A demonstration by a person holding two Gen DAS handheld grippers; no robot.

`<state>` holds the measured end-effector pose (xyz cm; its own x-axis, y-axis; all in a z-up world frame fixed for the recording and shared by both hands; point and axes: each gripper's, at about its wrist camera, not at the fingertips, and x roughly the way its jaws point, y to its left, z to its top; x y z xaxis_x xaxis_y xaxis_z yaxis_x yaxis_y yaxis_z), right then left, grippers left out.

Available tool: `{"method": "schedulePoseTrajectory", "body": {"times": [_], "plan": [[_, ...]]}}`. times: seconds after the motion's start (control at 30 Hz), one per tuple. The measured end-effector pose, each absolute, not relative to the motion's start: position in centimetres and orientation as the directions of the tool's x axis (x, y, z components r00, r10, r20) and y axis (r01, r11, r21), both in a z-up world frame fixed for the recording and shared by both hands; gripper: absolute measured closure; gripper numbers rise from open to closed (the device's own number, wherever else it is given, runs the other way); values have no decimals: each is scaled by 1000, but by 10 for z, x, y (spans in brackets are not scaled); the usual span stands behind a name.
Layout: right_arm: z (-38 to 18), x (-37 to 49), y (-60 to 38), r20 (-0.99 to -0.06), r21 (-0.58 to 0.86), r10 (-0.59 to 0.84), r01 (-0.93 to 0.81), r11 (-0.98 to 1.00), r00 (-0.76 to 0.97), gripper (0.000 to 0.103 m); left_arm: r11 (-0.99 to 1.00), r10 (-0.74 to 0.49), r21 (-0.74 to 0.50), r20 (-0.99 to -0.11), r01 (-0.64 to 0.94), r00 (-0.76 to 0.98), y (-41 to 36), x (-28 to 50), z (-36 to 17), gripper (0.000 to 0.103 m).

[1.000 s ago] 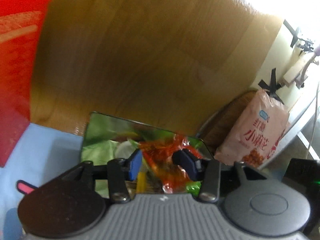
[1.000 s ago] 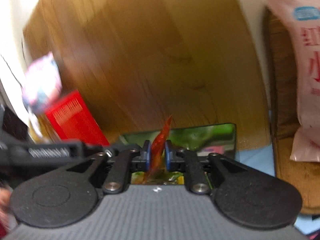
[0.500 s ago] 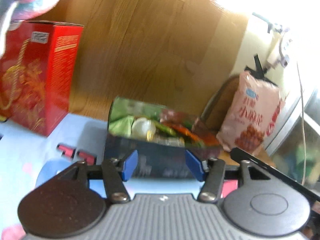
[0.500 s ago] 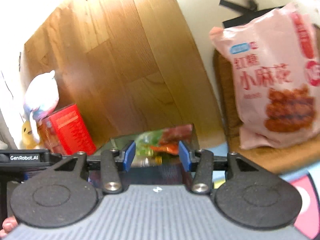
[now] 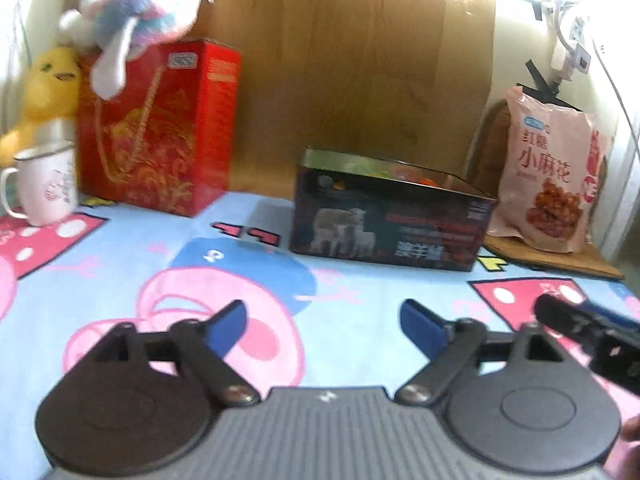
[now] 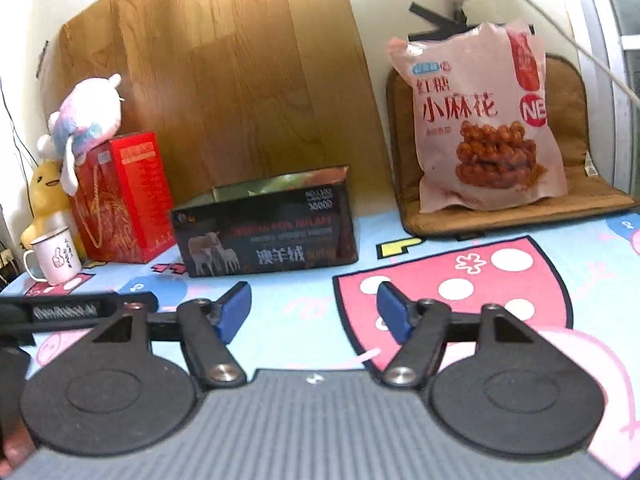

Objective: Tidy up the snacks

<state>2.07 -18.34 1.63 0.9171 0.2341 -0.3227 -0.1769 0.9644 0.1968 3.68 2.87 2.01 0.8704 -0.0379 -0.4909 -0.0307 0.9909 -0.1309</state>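
A dark open box (image 5: 390, 222) printed with sheep stands on the cartoon tablecloth, with green and orange snack packets (image 5: 384, 170) showing above its rim. It also shows in the right wrist view (image 6: 268, 236), its contents hidden there. My left gripper (image 5: 324, 330) is open and empty, low over the cloth, well in front of the box. My right gripper (image 6: 314, 312) is open and empty, also in front of the box. A large pink snack bag (image 6: 486, 120) leans on a brown cushion (image 6: 568, 128) to the right of the box.
A red gift box (image 5: 160, 128) stands left of the dark box with a plush toy (image 5: 136, 20) on top. A yellow duck toy (image 5: 48, 88) and a white mug (image 5: 44, 184) stand at the far left. A wooden panel (image 5: 352, 60) backs the table.
Both grippers have pulled back and down from over the box. The right gripper let go of an orange snack packet into the box and both stand wide open.
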Motion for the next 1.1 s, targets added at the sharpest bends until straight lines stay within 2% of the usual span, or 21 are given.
{"method": "schedulePoseTrajectory", "body": {"times": [0.07,0.37,0.53,0.63,0.83,1.1], "plan": [[17,17,-181,-305,174,223,-176,969,926,23,991,-35,-128,-481,-31,876,28,35,20,15],[17,12,-174,-292,114,183,-156,981,939,18,994,3,-99,-419,-49,908,24,28,23,13],[16,14,-176,-306,116,175,-146,982,936,15,991,9,-120,-424,-66,906,28,29,22,12],[16,15,-176,-318,123,176,-143,982,932,14,990,15,-122,-418,-73,908,29,28,22,4],[16,15,-177,-322,127,168,-133,983,932,8,992,19,-105,-409,-68,912,26,27,23,0],[15,17,-179,-328,145,176,-134,980,928,7,991,9,-119,-413,-63,911,28,26,23,0]]}}
